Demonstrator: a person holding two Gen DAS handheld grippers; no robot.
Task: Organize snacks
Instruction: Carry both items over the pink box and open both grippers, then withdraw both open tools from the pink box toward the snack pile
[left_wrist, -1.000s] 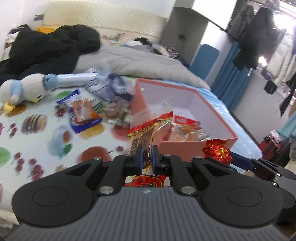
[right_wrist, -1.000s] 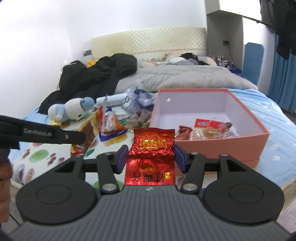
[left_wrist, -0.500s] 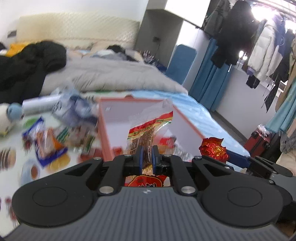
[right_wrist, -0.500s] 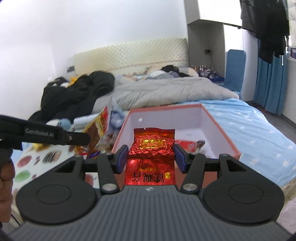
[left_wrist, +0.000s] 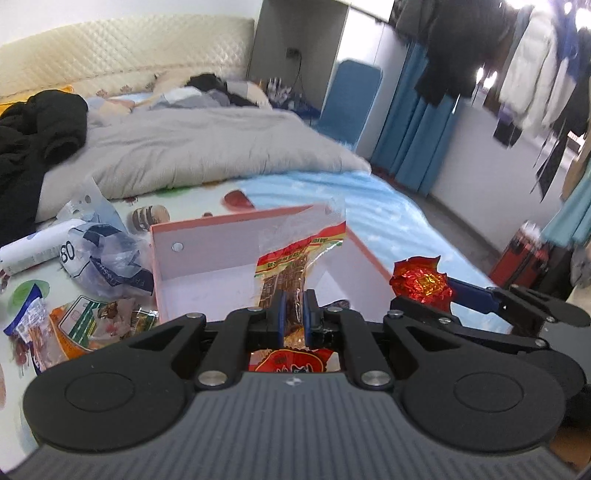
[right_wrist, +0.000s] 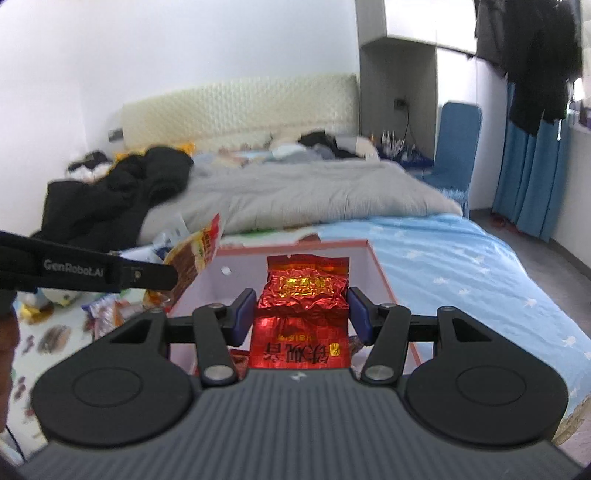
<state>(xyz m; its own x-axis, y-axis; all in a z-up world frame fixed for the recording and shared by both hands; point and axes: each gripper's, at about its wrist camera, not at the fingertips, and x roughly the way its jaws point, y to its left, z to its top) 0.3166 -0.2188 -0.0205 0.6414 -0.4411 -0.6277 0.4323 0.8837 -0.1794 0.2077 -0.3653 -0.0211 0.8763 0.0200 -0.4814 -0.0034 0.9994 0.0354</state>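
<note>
Pinching a clear snack packet (left_wrist: 295, 266), the left gripper (left_wrist: 294, 314) hangs over the pink box (left_wrist: 207, 254); the right gripper (right_wrist: 302, 314) clamps a red foil pouch (right_wrist: 304, 291) above it. Inside, perhaps a few wrappers, mostly hidden.

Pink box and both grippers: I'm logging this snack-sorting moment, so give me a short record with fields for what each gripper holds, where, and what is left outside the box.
left gripper: shut on a clear snack packet with a red and yellow label
right gripper: shut on a red foil packet
held packets: both above the open pink box, not yet released
box contents: mostly hidden by the grippers
outside box: loose snack packets, a plastic bag and a white tube on the bed, left of the box
</note>
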